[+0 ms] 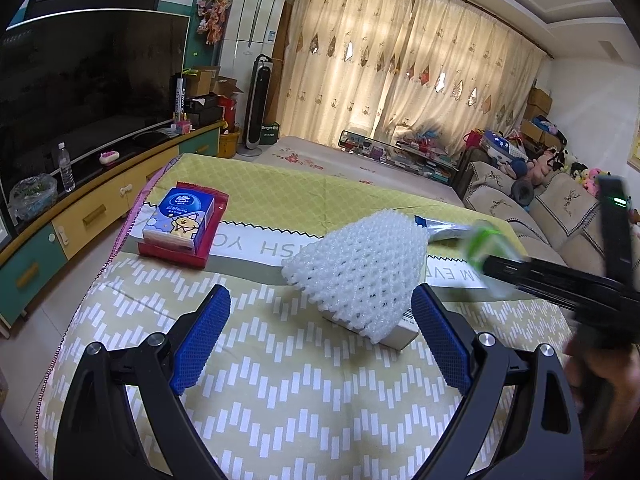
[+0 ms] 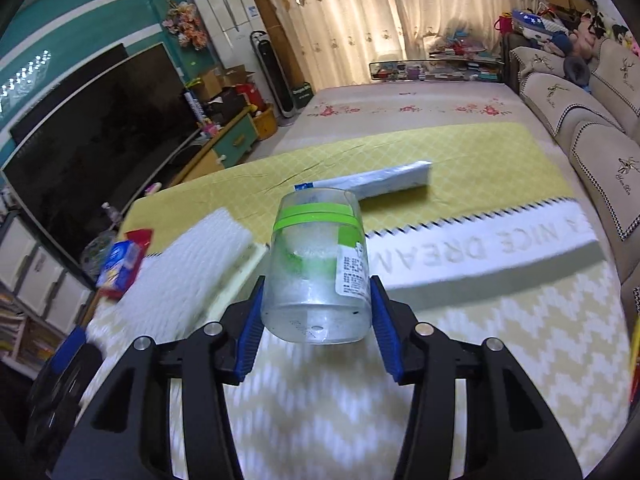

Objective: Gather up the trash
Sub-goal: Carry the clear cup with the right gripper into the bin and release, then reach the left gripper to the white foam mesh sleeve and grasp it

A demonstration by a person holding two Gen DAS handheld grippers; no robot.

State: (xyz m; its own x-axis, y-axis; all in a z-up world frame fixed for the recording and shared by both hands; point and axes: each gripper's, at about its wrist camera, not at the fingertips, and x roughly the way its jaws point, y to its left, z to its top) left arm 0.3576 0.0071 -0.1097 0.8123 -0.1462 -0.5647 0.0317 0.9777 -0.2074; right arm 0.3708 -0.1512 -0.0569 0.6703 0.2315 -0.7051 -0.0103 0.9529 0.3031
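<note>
My right gripper (image 2: pixel 316 312) is shut on a clear plastic cup (image 2: pixel 320 268) with green bands and holds it above the cloth-covered table (image 2: pixel 500 340). In the left wrist view the cup (image 1: pixel 482 240) is a blur at the right. My left gripper (image 1: pixel 320 312) is open and empty, low over the cloth. A white foam net (image 1: pixel 356 272) lies on a small white box (image 1: pixel 400 330) by its right finger. The net shows at the left of the right wrist view (image 2: pixel 192 272). A rolled paper wrapper (image 2: pixel 384 182) lies farther back.
A blue tissue pack (image 1: pixel 180 220) sits on a red packet (image 1: pixel 204 240) at the table's left. A TV cabinet (image 1: pixel 100 208) with a water bottle (image 1: pixel 66 168) runs along the left. Sofas (image 2: pixel 580 120) stand to the right. A flowered rug (image 2: pixel 400 108) lies beyond the table.
</note>
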